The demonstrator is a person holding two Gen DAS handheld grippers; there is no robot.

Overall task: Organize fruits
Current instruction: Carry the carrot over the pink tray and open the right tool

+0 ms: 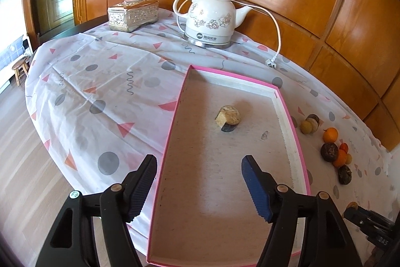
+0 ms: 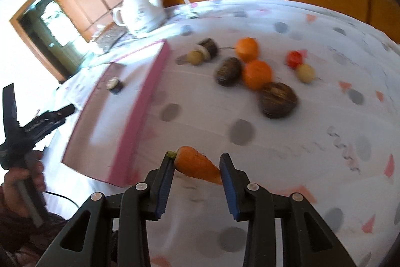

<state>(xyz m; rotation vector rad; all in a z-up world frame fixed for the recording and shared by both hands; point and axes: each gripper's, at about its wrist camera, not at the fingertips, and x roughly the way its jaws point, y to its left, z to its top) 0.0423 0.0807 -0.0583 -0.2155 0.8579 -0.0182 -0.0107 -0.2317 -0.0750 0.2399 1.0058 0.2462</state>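
Fingers (image 2: 226, 173) of my right gripper (image 2: 197, 169) are pinching a carrot (image 2: 197, 165) end to end while the left gripper (image 1: 200, 182) is hanging wide and empty, so I am judging a slow, level carry over the pink tray (image 2: 140, 101) rim safest.

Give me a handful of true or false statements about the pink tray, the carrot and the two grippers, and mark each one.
1. The right gripper has a carrot between its fingers. True.
2. The pink tray holds several oranges. False: only one cut, dark-skinned piece lies in it; the oranges are on the tablecloth beside the tray.
3. The left gripper is open and holds nothing. True.
4. The white kettle stands inside the tray. False: it stands on the tablecloth beyond the tray's far end.
5. The tissue box lies to the right of the kettle in the left wrist view. False: it is to the kettle's left.
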